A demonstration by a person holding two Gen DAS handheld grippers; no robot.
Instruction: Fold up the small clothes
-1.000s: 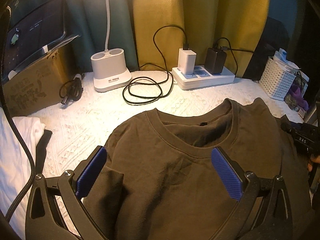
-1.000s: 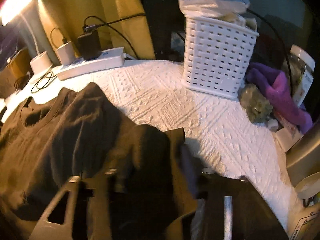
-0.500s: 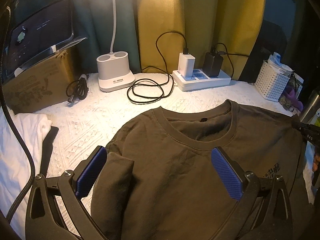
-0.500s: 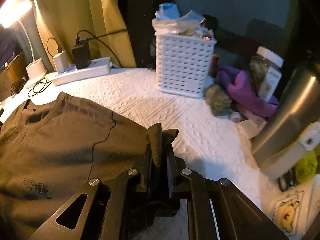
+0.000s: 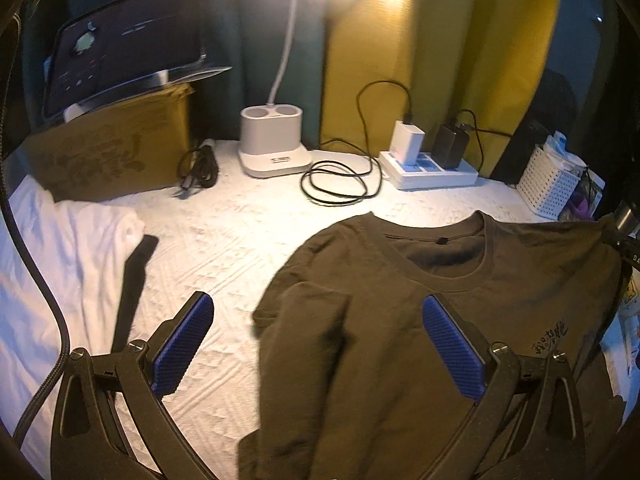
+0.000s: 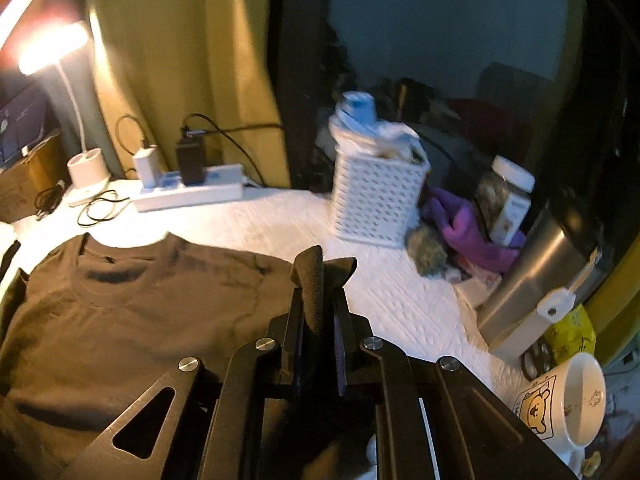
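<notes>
A dark olive T-shirt (image 5: 460,304) lies front side up on the white quilted table cover, collar towards the curtain. My left gripper (image 5: 318,346) hovers open above its left sleeve. One blue pad (image 5: 182,346) is over bare cover and the other sits over the chest. My right gripper (image 6: 318,304) is shut on the shirt's right sleeve edge. A tuft of that fabric (image 6: 310,280) sticks up between the pads, lifted off the table. The shirt (image 6: 132,320) stretches away to the left in the right wrist view.
At the back stand a lamp base (image 5: 274,146), a coiled cable (image 5: 340,184), a power strip (image 5: 434,170) and a cardboard box (image 5: 108,156). White cloth (image 5: 44,264) lies left. Right of the shirt are a white basket (image 6: 376,200), a jar (image 6: 506,200), a steel flask (image 6: 548,276) and a mug (image 6: 568,396).
The right gripper closed on the sleeve edge and rose with it, drawing the shirt out to the right. The left gripper slid left, so its left pad now sits off the shirt.
</notes>
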